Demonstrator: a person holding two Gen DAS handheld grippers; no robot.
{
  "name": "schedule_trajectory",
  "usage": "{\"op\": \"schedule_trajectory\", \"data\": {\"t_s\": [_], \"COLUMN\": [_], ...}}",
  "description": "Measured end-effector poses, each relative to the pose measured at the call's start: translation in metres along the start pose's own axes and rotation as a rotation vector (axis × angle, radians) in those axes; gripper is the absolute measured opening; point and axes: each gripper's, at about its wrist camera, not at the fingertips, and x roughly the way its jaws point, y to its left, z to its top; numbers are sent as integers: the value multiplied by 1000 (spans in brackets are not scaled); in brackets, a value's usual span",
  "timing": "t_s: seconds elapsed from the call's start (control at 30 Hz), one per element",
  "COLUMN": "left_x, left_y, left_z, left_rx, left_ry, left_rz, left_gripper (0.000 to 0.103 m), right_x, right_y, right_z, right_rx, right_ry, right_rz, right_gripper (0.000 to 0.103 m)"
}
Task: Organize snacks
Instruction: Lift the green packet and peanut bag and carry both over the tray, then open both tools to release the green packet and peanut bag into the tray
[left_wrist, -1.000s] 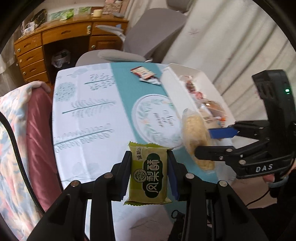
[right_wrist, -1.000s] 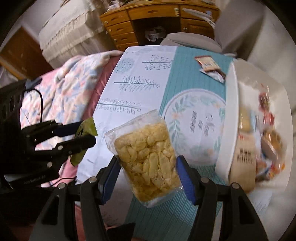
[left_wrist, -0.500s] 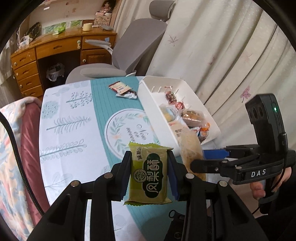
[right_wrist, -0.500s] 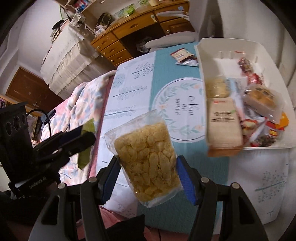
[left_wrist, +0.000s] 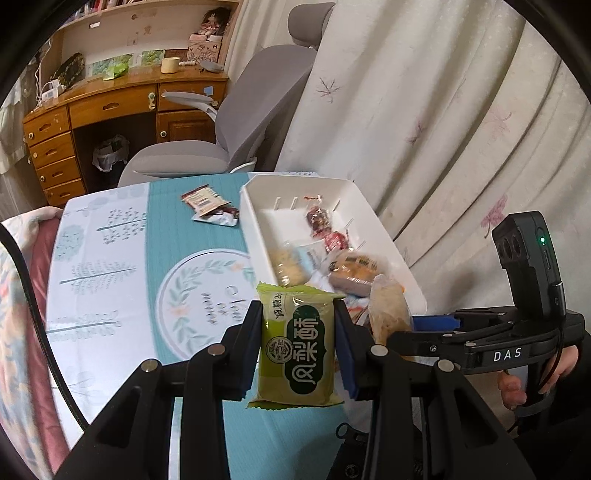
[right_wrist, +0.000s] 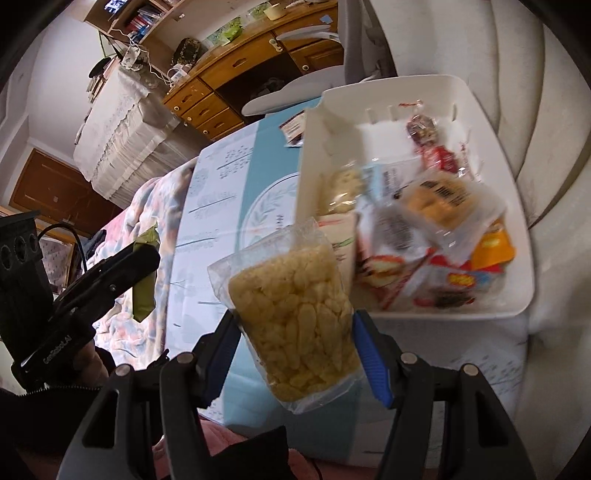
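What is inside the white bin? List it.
The white bin holds mixed wrapped snacks: red candies, a clear bread pack, an orange packet. Anything beneath that pile is covered.

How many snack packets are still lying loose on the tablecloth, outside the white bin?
2: a brown-and-white packet and a silvery wrapper touching it, both just left of the white bin's far corner. Others may lie hidden behind the grippers.

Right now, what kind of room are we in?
Probably a bedroom or study at home: a wooden desk with drawers, a grey padded office chair and a flowery quilt sit beside the cloth-covered table where snacks go into a white plastic bin.
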Motion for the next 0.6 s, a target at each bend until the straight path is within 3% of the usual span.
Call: {"op": "schedule_trajectory", "data": {"t_s": [0.33, 0.6], "left_x": [53, 84], "left_y": [-42, -56], "left_z": [21, 37], "left_rx": [-16, -10], "left_ry": [12, 35], "left_rz": [16, 50], "left_gripper": [35, 36], "right_x": [-8, -8], "right_y": [-56, -76], "right_z": [28, 40], "right_rx": [-43, -77], "right_ry": [7, -19], "right_rz": [-74, -125], "right_gripper": [63, 63]}}
